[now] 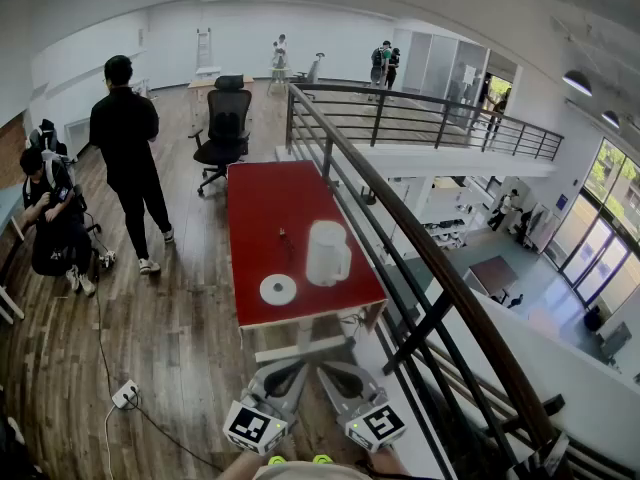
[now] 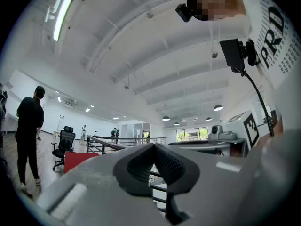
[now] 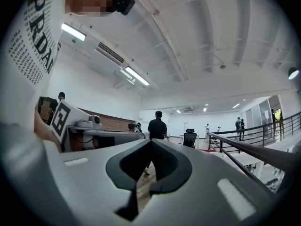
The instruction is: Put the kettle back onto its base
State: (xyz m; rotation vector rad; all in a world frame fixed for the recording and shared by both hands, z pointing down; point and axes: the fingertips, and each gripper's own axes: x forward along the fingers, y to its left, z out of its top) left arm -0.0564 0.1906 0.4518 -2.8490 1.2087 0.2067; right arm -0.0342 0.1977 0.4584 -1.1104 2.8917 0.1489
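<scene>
A white kettle [image 1: 327, 253] stands upright on the red table [image 1: 265, 203], near its front right corner. Its round white base [image 1: 278, 289] lies flat just left and in front of the kettle, apart from it. My left gripper [image 1: 290, 374] and right gripper [image 1: 336, 373] are side by side below the table's near edge, well short of both objects. In the left gripper view the left gripper [image 2: 154, 145] has its jaw tips touching with nothing between them. The right gripper [image 3: 150, 141] looks the same in the right gripper view. Neither gripper view shows the kettle.
A dark metal railing [image 1: 400, 218] runs along the table's right side over a drop to the lower floor. A small dark item [image 1: 283, 236] lies mid-table. A black office chair [image 1: 224, 128] stands beyond the table, a person in black [image 1: 128, 158] stands left, and a power strip [image 1: 125, 395] lies on the wooden floor.
</scene>
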